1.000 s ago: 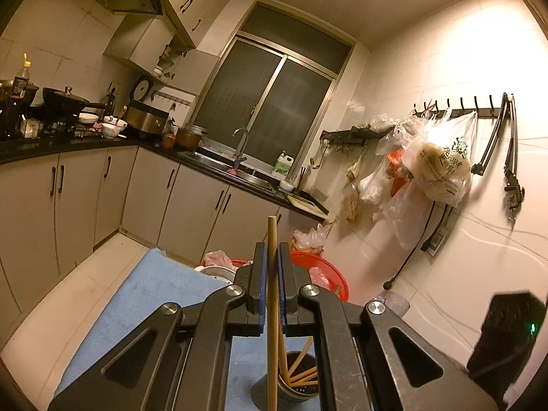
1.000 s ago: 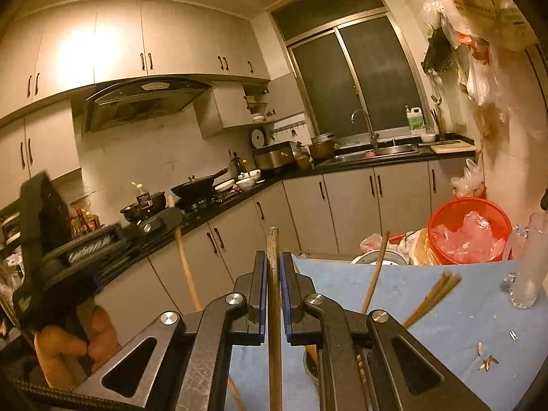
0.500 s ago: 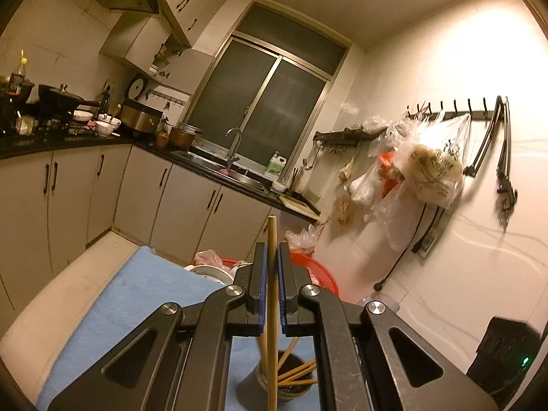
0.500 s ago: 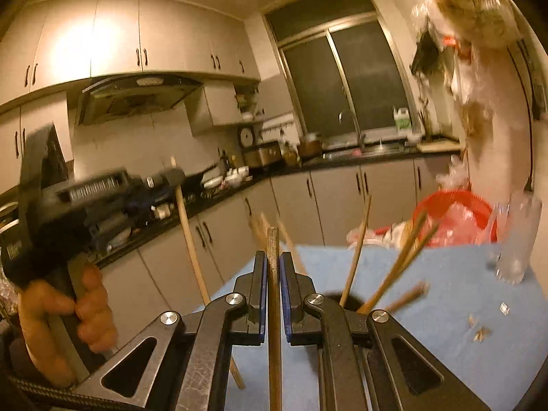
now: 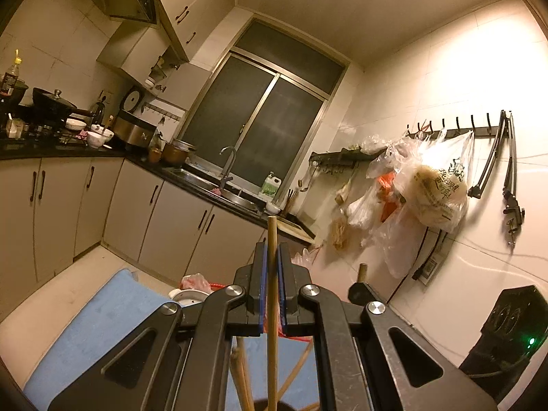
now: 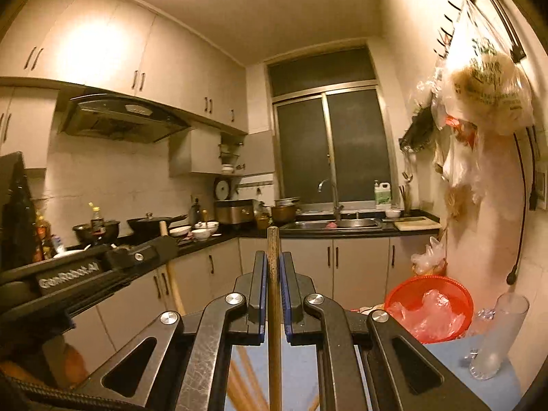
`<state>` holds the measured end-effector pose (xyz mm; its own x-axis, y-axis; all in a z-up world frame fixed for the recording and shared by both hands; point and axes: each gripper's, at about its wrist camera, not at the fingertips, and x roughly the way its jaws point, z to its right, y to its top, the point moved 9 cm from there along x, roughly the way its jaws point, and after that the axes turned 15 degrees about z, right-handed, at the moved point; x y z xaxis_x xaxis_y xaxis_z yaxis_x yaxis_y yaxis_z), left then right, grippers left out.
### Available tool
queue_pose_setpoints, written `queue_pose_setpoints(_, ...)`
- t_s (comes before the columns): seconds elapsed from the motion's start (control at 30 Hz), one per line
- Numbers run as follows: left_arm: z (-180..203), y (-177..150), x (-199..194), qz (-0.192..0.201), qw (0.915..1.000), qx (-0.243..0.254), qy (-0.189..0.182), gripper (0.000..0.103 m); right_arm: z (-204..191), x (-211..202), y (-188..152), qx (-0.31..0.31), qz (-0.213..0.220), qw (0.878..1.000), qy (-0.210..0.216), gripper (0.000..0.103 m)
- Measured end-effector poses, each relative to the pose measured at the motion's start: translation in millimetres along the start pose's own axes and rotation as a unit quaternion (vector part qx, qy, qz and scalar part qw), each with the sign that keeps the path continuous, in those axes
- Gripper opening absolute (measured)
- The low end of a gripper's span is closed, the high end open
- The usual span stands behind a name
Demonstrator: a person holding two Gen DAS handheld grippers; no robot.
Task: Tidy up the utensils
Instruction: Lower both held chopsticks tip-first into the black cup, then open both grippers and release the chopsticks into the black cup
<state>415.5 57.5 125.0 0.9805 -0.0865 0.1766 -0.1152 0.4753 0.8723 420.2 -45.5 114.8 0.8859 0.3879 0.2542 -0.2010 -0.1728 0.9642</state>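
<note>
Both grippers lower than second ago: left gripper (image 5: 270,260) clamps chopstick (image 5: 272,239), right gripper (image 6: 273,274) clamps darker chopstick (image 6: 274,250); holder (image 5: 274,406) now directly beneath, insertion imminent.

Right tongs (image 6: 273,267) clamp an upright chopstick (image 6: 274,308) above blue cloth (image 6: 479,387).

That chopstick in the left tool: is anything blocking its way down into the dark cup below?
Partly. The chopstick, pinched in the left tool, points at the cup's rim. Other chopsticks already lean there, beside its path. Nothing else visible intervenes.
</note>
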Motion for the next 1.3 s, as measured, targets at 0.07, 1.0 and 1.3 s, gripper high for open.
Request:
queue_pose_setpoints(0.07,1,-3,7,-0.001,1.0,0.004,-0.002,0.005,2,7,-4,0.0,0.006,1.0,-0.003,0.007)
queue_pose_setpoints(1.0,2,-49,17,-0.05,0.998,0.039,0.002,0.005,15,1,-24,-0.023,-0.023,0.999,-0.018,0.007)
queue_pose_setpoints(1.3,9,-56,-7,-0.088,0.9942,0.061,0.001,0.005,23,-44,-29,-0.04,-0.061,0.997,-0.017,0.007)
